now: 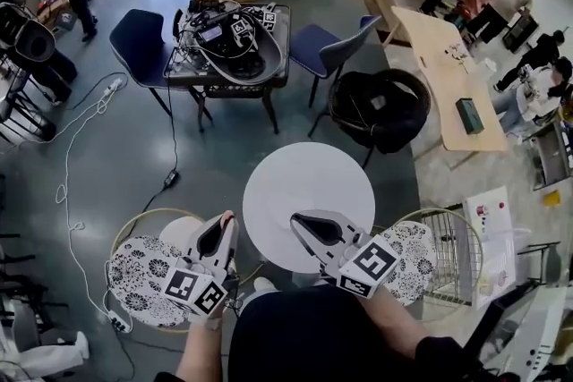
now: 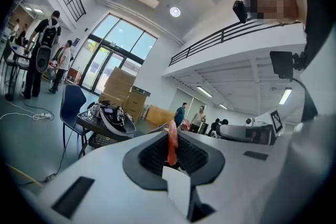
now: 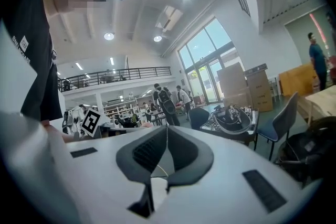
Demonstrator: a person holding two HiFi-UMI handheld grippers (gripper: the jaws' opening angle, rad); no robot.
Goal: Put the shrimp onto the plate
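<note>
Grey floor surrounds a white round tabletop [image 1: 309,183]; left gripper [image 1: 226,223] is clamped on the orange shrimp [image 2: 171,141] just beside its left edge, while right gripper's [image 3: 167,129] 2 jaws meet, empty

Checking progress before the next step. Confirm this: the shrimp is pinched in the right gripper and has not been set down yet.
Wrong gripper. The shrimp is pinched in the left gripper, as the left gripper view shows. The right gripper is shut with nothing between its jaws. The rest stands: the shrimp has not been set down yet.
</note>
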